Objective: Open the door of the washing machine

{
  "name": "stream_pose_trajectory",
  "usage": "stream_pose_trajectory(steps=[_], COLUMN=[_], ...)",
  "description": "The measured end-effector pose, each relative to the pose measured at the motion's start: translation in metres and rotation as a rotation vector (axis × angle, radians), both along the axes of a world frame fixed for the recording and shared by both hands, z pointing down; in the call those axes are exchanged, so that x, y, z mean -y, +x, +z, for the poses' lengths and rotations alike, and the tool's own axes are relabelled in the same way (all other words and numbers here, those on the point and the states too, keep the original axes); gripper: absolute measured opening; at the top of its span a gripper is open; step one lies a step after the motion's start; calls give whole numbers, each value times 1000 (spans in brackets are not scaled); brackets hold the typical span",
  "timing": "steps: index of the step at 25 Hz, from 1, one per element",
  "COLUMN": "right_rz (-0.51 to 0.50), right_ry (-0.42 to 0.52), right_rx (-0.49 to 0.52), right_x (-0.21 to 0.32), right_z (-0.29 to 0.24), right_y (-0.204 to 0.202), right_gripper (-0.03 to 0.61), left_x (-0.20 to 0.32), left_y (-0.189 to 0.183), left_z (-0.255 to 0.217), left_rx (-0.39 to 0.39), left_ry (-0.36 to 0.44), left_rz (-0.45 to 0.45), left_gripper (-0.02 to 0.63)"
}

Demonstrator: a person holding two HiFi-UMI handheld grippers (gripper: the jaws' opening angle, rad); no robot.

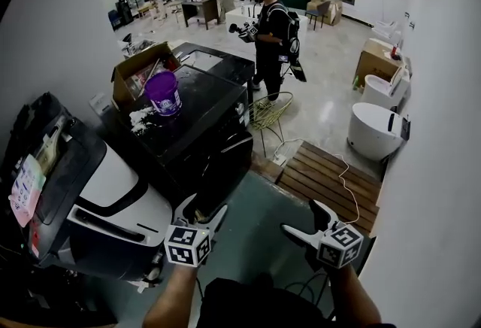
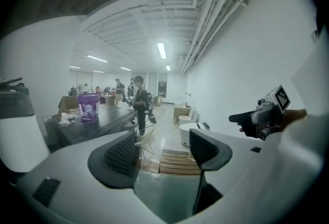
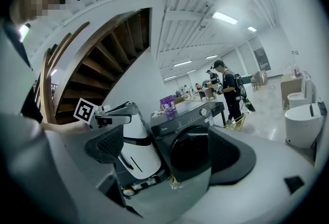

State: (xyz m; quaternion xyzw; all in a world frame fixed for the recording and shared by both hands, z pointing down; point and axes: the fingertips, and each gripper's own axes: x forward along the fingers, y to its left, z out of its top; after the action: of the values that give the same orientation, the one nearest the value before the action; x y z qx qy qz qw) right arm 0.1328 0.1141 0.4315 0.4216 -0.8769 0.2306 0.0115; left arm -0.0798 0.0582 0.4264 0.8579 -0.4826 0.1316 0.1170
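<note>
Washing machine [image 1: 207, 135] stands dark at the middle of the head view, its front turned toward the strip of floor where both claws hover, neither touching it; a purple bucket [image 1: 164, 92] sits on its top. The left claw [image 1: 201, 208] is near the machine's lower front corner, the right claw [image 1: 304, 218] well apart from it, toward a wooden pallet [image 1: 331, 180]. Left gripper view: the jaws stand spread with nothing between them — only floor and pallet beyond. Right gripper view: these jaws are spread and empty too, framing the machine's round door [image 3: 189, 152], which lies shut against the front, some way off.
</note>
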Motion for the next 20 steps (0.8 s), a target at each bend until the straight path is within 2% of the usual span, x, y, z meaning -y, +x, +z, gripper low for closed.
stream_pose_trajectory(steps=[6,11,17,20], right_rz=[52,42,23,-20], right_ry=[-25,-49,-65,-75], right_rx=[3,-51,-66,-95], right_x=[16,44,125,170], right_z=[3,22,31,36], right_y=[28,35,36,30], right_gripper=[517,517,515,515], left_x=[22,53,127,170], left_y=[35,41,42,44], left_z=[13,31,58,63], left_rx=[-31,-47,-83,-100], left_ry=[-27,-56,-94,-99], left_rz=[45,55,38,29], left_gripper=[331,322,316,311])
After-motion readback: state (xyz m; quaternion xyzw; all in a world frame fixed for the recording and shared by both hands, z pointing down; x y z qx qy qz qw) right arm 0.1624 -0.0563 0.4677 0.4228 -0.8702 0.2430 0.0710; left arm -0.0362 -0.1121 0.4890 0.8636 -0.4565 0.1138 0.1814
